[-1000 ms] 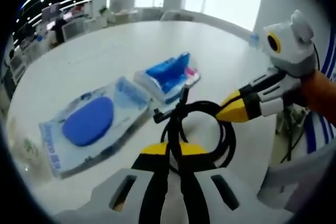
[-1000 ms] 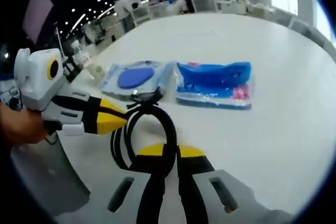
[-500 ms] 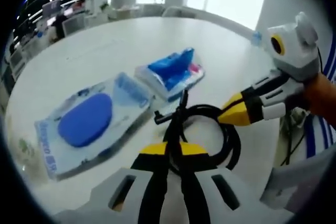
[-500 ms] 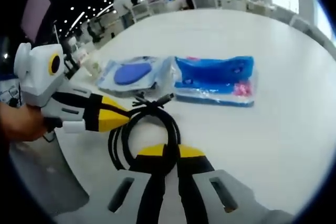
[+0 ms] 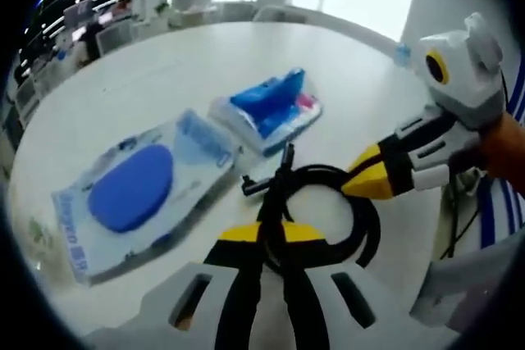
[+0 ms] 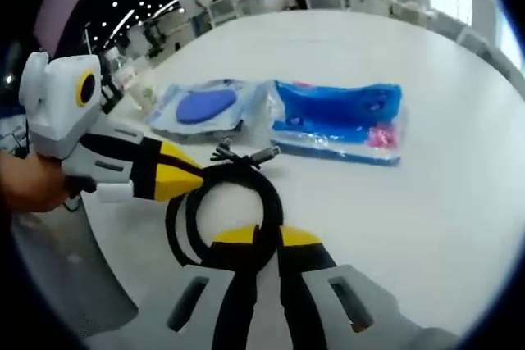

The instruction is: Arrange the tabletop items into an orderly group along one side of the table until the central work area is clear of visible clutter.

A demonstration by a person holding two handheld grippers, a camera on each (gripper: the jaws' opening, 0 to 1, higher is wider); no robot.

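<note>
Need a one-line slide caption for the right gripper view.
Both grippers, right and left, pinch a coiled black cable on the white table, beside two blue packets.

A coiled black cable (image 5: 328, 211) lies in a loose ring on the white bench (image 5: 164, 79), close to its near edge; its plug ends (image 6: 246, 156) stick out of the coil toward two packets. The left tool (image 5: 271, 239) and the right tool (image 6: 258, 243) are each clamped on the coil from opposite sides. Just beyond the plugs, a clear packet holding a blue oval pad (image 5: 135, 190) lies flat, and touching it at one end lies a blue packet with a pink patch (image 6: 340, 120), also flat. Both packets sit side by side in a row.
</note>
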